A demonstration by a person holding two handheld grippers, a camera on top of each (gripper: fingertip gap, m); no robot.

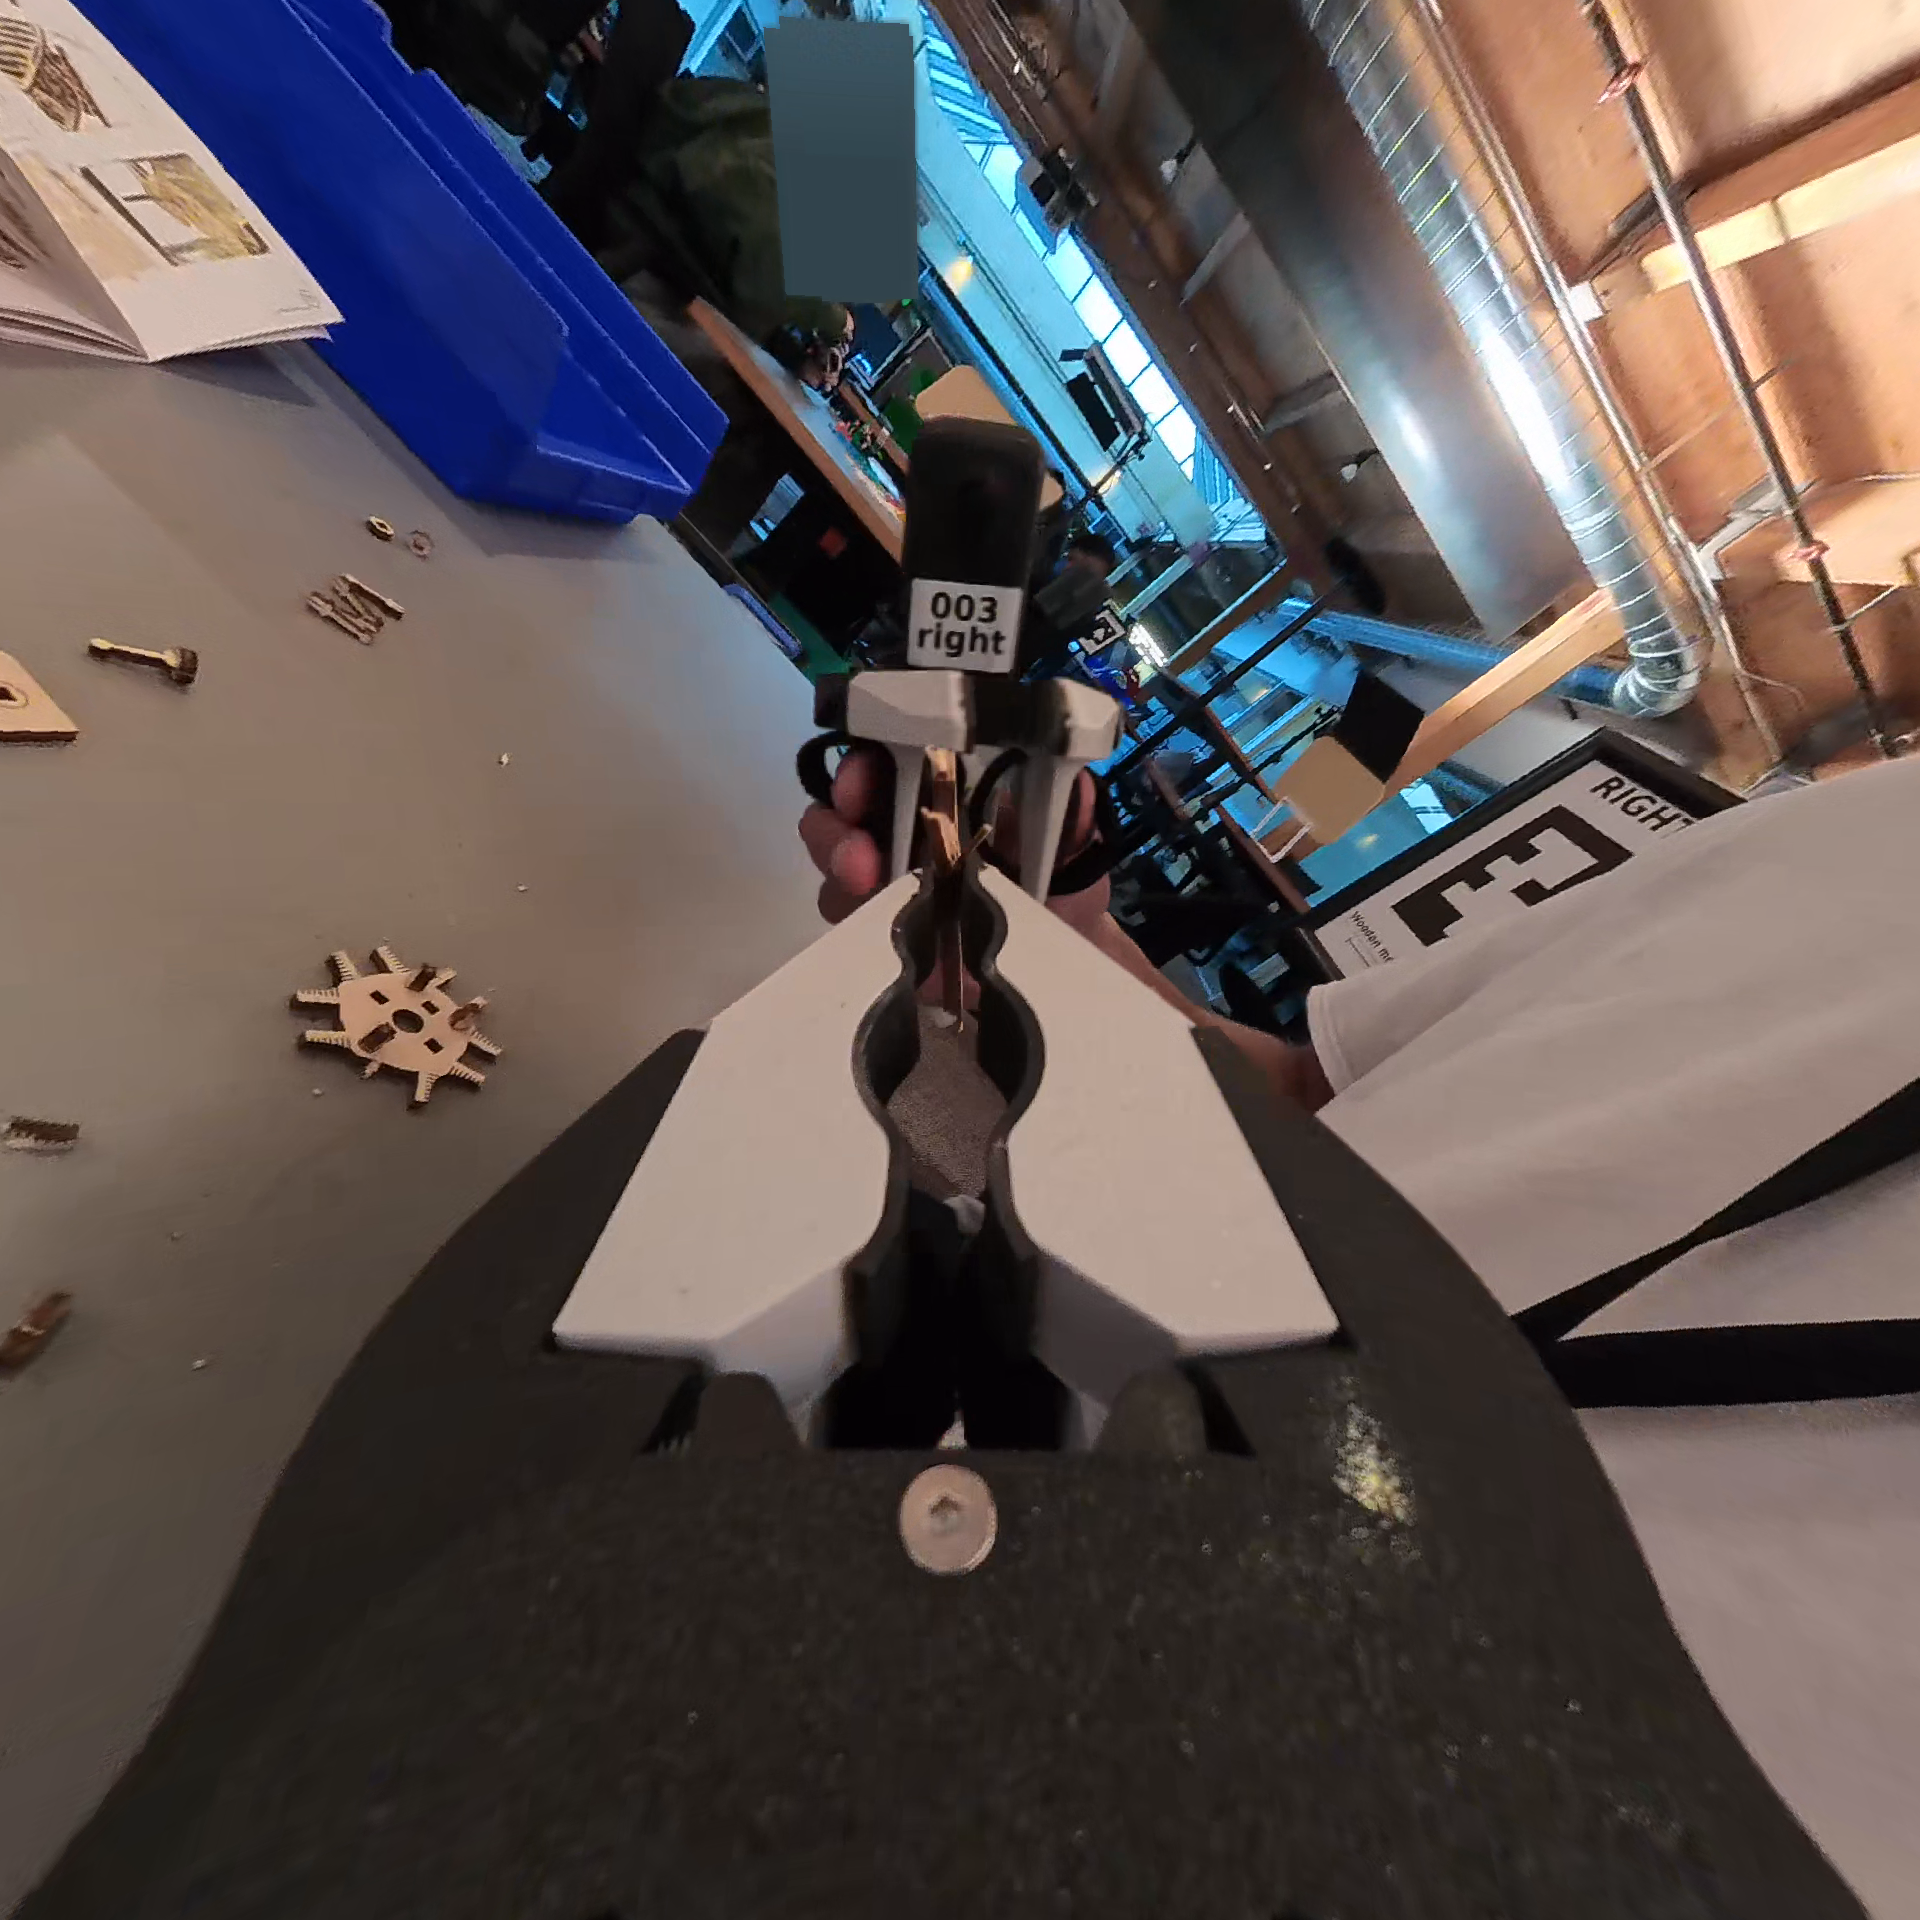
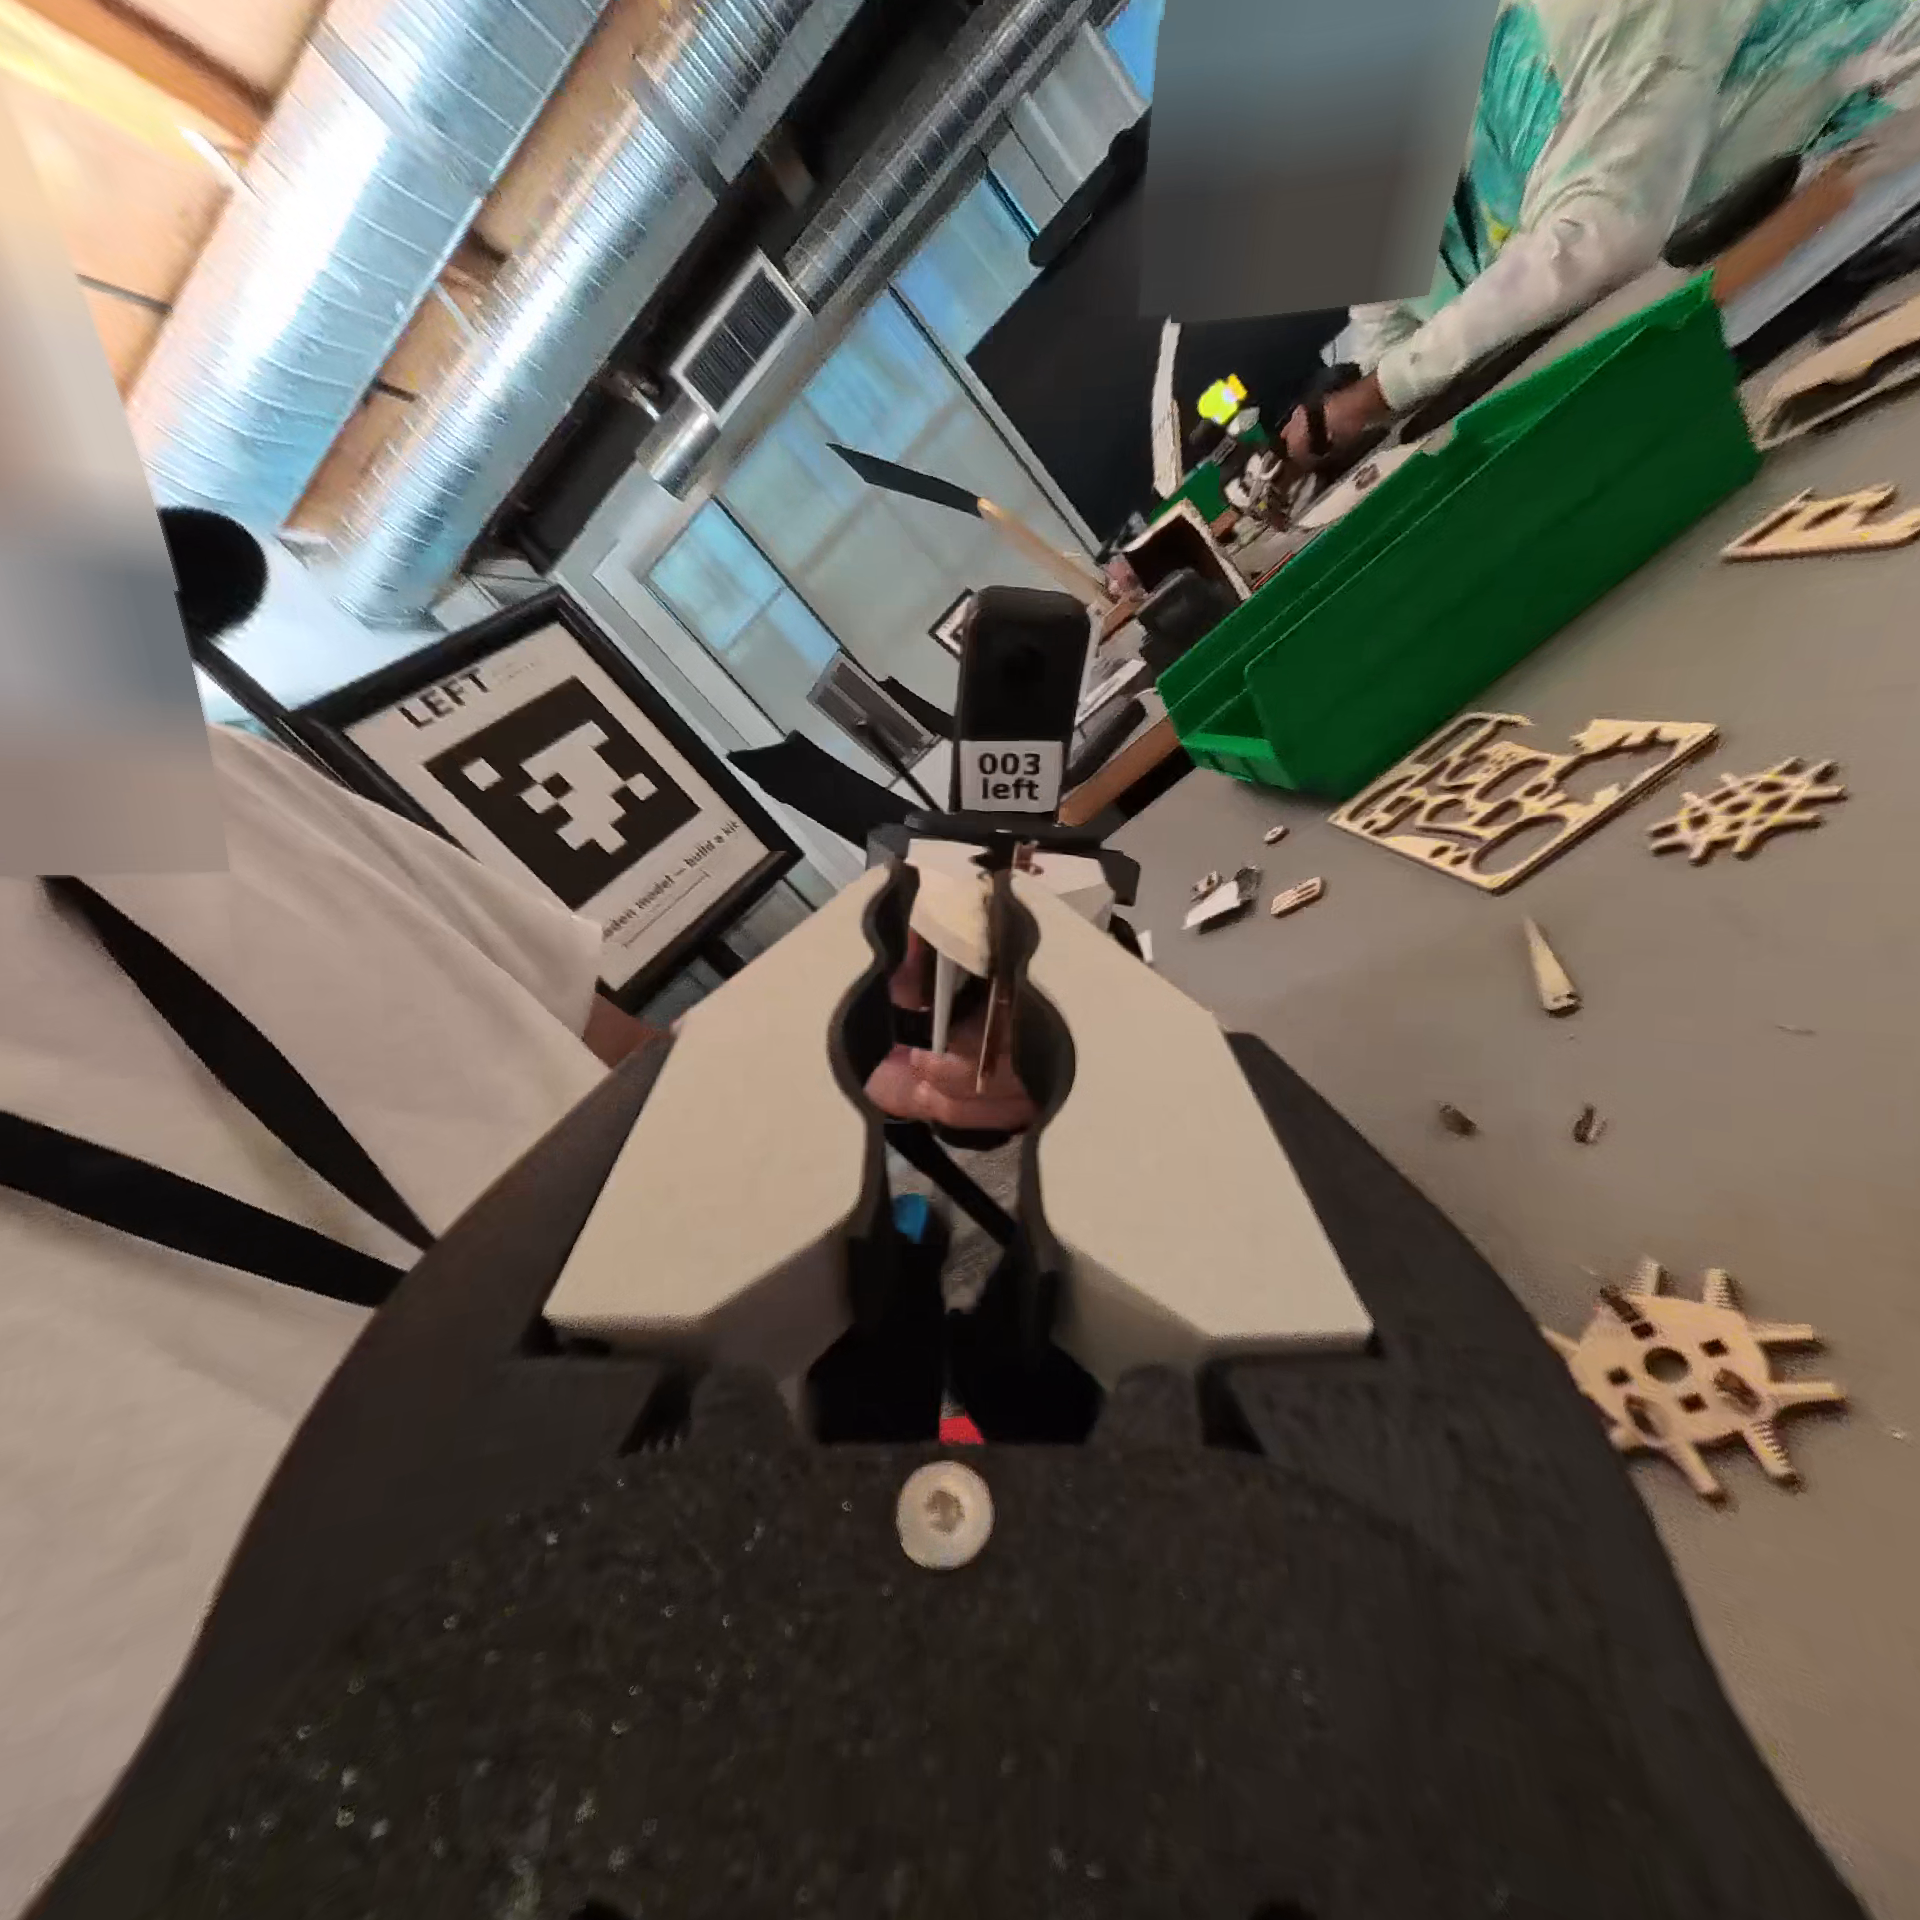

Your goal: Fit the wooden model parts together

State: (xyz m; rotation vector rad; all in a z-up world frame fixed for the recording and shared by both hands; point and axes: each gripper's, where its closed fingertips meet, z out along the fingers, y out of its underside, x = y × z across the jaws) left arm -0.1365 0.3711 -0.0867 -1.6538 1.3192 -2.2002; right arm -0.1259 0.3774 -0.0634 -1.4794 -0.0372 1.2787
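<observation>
Okay, your left gripper pinched on a thin wooden strip at 12 o'clock, your right gripper tip to tip, clamping the wooden piece, toothed wheel on table at 9 o'clock.

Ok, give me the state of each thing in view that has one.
left gripper: shut on thin wooden part
right gripper: shut on thin wooden part
toothed wooden wheel: flat on table, untouched
instruction booklet: open
cut-out wooden sheet: flat, pieces removed
</observation>
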